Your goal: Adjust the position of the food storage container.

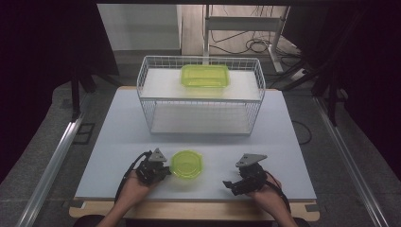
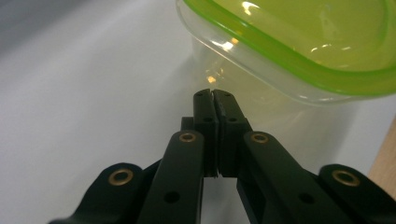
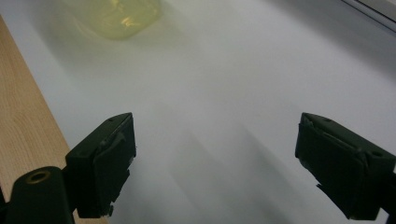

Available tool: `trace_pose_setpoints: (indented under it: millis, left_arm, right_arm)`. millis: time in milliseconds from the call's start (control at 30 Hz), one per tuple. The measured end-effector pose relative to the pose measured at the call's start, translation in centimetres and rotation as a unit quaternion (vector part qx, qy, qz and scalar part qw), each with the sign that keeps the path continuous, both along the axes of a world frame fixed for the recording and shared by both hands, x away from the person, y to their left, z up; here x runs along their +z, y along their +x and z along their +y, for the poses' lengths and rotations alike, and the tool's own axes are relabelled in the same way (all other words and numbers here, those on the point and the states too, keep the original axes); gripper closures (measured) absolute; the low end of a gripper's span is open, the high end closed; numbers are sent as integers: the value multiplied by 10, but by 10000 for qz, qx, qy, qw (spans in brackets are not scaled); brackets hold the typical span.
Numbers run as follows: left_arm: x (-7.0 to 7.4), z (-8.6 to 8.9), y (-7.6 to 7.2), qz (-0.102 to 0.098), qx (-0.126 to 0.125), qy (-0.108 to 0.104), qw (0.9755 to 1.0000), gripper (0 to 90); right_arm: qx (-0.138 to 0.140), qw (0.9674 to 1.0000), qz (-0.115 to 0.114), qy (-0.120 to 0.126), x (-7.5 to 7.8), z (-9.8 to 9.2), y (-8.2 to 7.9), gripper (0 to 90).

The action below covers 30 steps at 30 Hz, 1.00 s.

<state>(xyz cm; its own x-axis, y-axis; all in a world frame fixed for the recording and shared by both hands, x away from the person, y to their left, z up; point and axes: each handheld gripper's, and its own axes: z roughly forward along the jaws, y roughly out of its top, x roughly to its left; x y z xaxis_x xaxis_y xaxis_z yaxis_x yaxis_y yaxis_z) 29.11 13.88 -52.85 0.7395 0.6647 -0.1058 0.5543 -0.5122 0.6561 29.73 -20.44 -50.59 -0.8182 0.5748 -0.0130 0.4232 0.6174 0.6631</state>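
The small green tub (image 1: 186, 163) sits on the table's (image 1: 118, 142) near edge, just beside the left gripper (image 1: 163, 171), whose jaws are clenched empty at its wall, looks like nudging it. The right gripper (image 1: 230, 185) waits released. Next probably means opening up and grabbing the rim.

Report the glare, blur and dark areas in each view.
High view: black surroundings, lit table. Left gripper view: bright glints on the green-rimmed container, which looks soft up close. Right gripper view: that container is a hazy yellow smudge at the top.
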Motion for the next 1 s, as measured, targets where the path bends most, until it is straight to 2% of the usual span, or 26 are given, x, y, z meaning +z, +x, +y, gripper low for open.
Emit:
trace_pose_setpoints:
  millis: [567,800,1000]
  left_arm:
    - [2,-44,1,30,-463,-41,9989,889]
    - [6,-37,-3,-15,-412,-126,9991,863]
    - [17,-24,-11,-179,-349,-156,9991,769]
  right_arm:
    - [22,10000,-9,22,0,0,0,128]
    - [11,10000,-13,31,0,0,0,128]
    - [7,10000,-1,30,0,0,0,128]
